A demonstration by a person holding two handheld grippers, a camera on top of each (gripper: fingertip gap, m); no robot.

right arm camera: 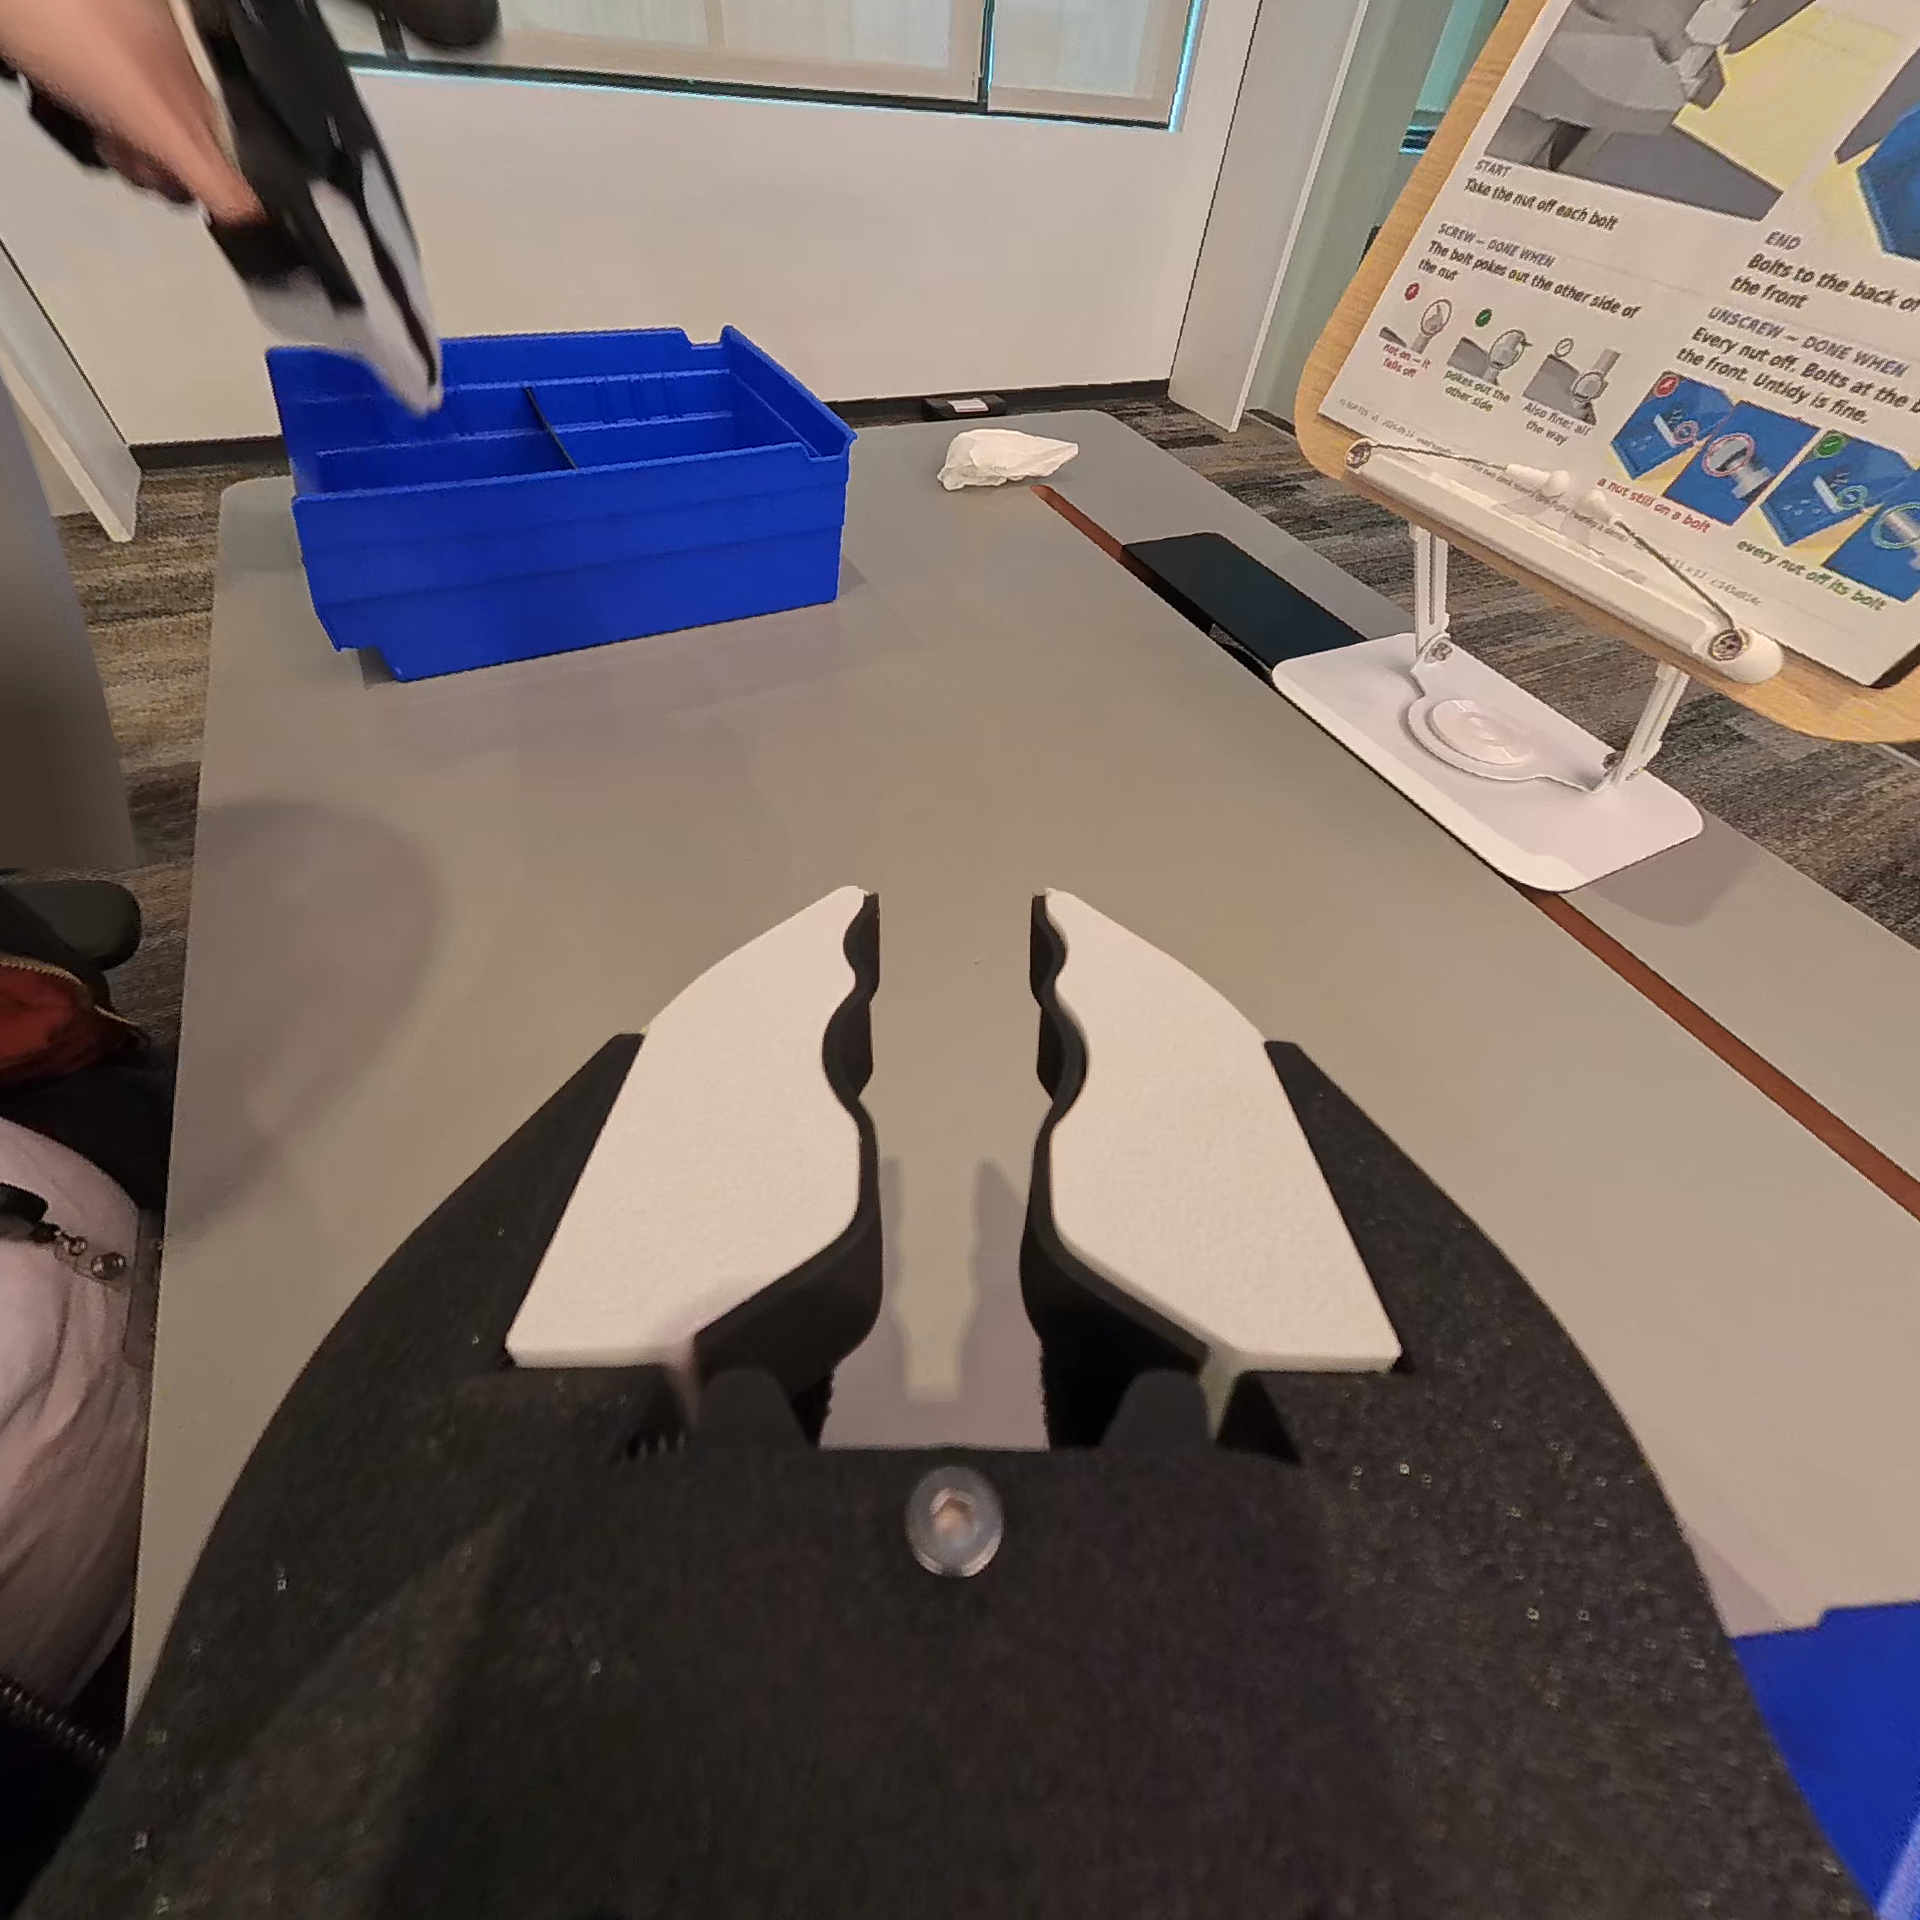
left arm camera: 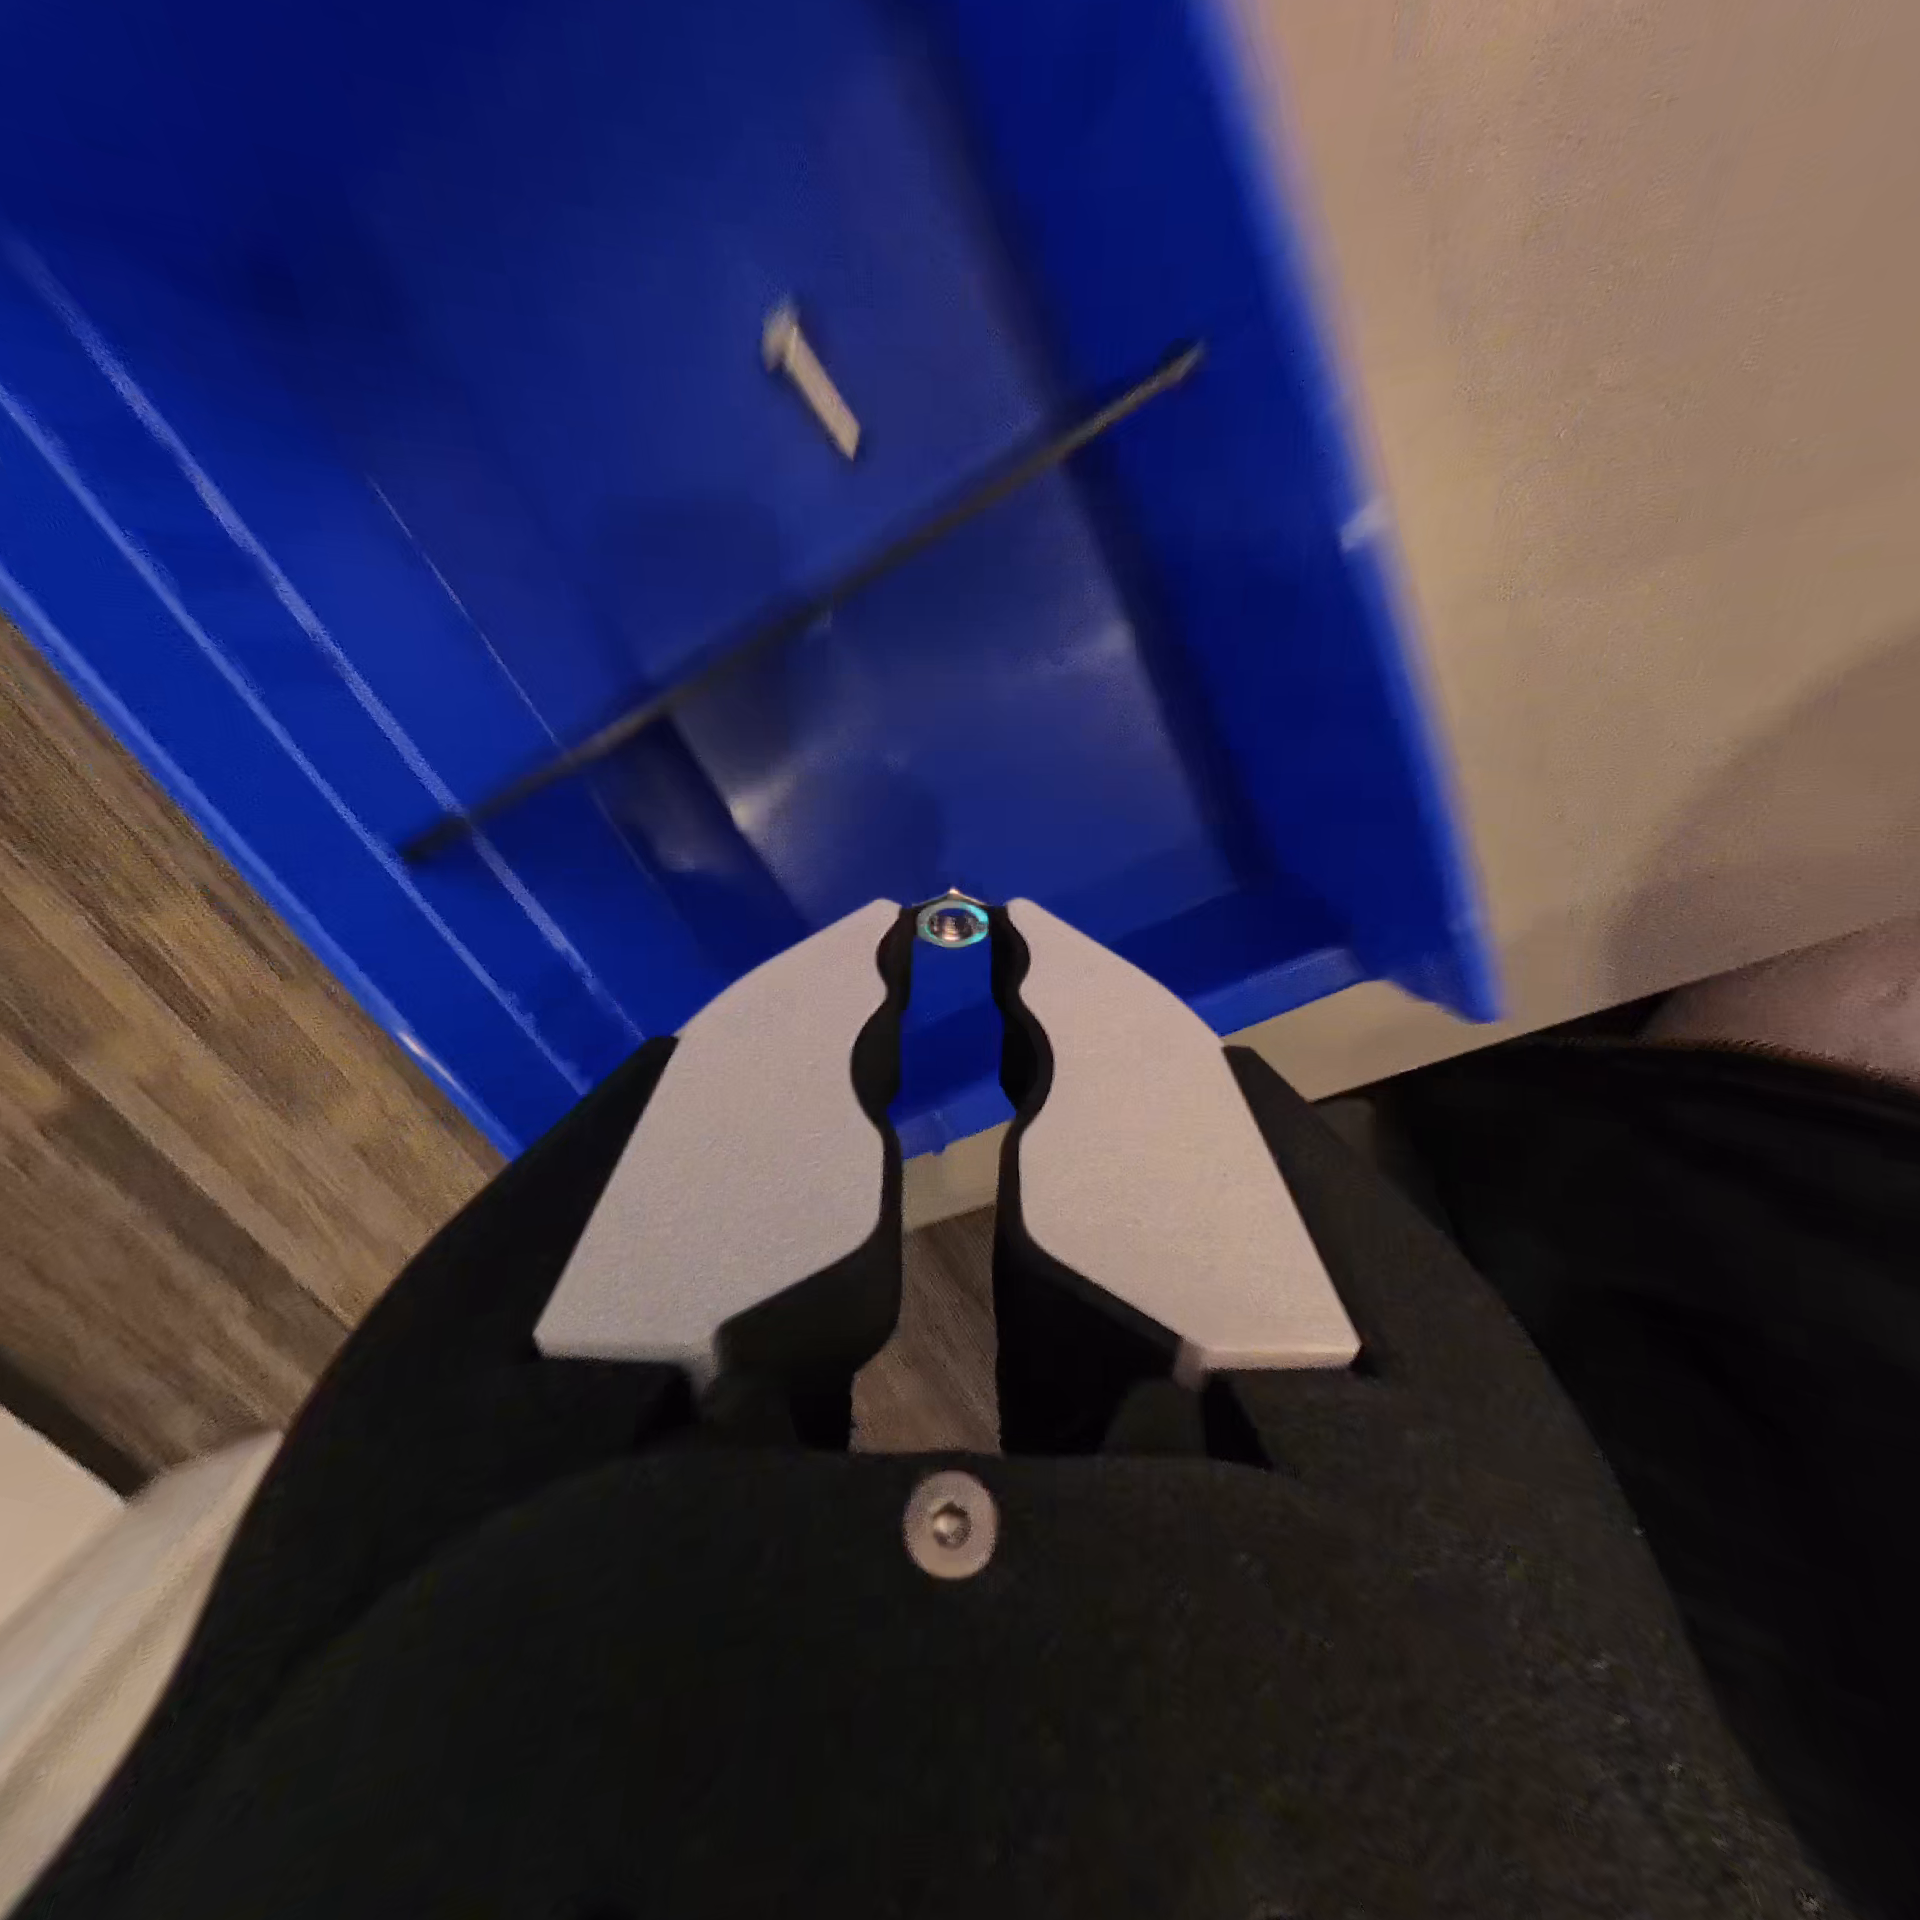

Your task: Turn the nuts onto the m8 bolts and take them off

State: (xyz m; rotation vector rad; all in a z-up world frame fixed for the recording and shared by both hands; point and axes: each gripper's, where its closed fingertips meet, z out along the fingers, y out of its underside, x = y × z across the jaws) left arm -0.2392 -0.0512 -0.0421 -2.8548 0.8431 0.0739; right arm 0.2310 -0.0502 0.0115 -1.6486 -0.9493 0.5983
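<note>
My left gripper (left arm camera: 953,923) is shut on a small silver nut (left arm camera: 953,925), pinched at the very fingertips above the near compartment of the blue bin (left arm camera: 520,364). A silver bolt (left arm camera: 810,379) lies in the bin's far compartment, beyond a black divider (left arm camera: 810,613). In the right wrist view the left gripper (right arm camera: 405,364) hovers over the left side of the blue bin (right arm camera: 571,551), blurred. My right gripper (right arm camera: 954,914) is open and empty, low over the grey table (right arm camera: 727,810), well in front of the bin.
A white stand (right arm camera: 1486,769) carrying an instruction board (right arm camera: 1662,343) is at the right. A crumpled white tissue (right arm camera: 1003,457) lies behind the bin's right side. A black pad (right arm camera: 1236,592) lies by the table's seam. A person's clothing (right arm camera: 62,1351) is at the left edge. There is about 50 centimetres between the tips of the two grippers. The silver bolt (left arm camera: 810,379) is closer to my left gripper, around 15 centimetres from its tips; the right tips are 50 centimetres off.
</note>
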